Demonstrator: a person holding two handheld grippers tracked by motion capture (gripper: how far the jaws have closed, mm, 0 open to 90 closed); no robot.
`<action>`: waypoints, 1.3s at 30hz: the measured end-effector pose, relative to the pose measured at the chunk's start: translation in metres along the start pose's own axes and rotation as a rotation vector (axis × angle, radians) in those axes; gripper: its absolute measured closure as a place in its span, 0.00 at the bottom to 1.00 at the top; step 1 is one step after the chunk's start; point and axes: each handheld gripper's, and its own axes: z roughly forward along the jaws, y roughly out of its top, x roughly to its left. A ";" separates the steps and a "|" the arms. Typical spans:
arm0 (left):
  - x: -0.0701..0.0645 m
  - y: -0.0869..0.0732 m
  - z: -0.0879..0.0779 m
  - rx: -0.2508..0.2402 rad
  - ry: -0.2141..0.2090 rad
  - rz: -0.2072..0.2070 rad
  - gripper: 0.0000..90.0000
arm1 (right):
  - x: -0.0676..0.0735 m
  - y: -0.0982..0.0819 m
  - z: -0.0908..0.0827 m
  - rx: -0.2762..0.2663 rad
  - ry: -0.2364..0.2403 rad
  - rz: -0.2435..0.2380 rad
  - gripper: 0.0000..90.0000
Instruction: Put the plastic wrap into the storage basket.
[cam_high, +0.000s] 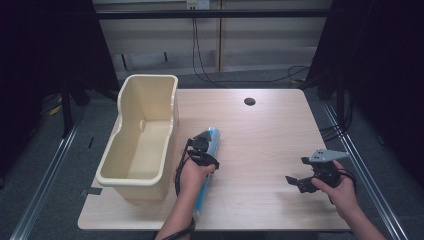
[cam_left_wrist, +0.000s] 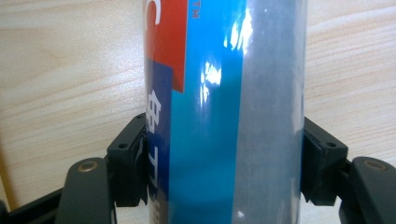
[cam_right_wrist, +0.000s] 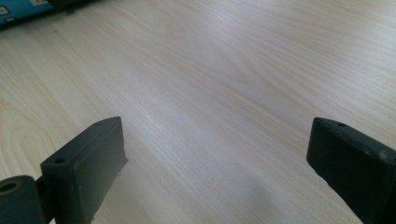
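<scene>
The left gripper (cam_left_wrist: 223, 163) clamped the blue tube (cam_left_wrist: 224, 112) lying on the table (cam_high: 260, 135), likely bound for the cream bin (cam_high: 142, 135); the right gripper (cam_right_wrist: 219, 177) hung wide open, empty.

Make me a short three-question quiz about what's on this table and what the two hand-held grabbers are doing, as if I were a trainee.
1. True or false: the right gripper holds the blue tube.
2. Multiple choice: where does the cream bin stand? A) left part of the table B) right part C) on the floor
3. Short answer: how do the left gripper jaws stand against the tube?

Key
1. False. Its jaws are wide apart over bare wood, holding nothing.
2. A.
3. One jaw sits on each side of the tube, pressing against it, so the tube is clamped between them as it lies on the table.
</scene>
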 end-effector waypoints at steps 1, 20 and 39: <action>0.001 -0.001 0.000 0.017 0.003 0.005 0.34 | 0.000 0.000 0.000 0.000 -0.003 -0.001 0.05; -0.007 0.005 -0.015 0.108 -0.019 0.021 0.36 | 0.000 0.001 0.000 -0.010 0.004 -0.001 0.05; -0.007 0.027 -0.081 0.101 -0.080 0.052 0.36 | 0.001 0.002 -0.001 -0.021 0.013 -0.001 0.05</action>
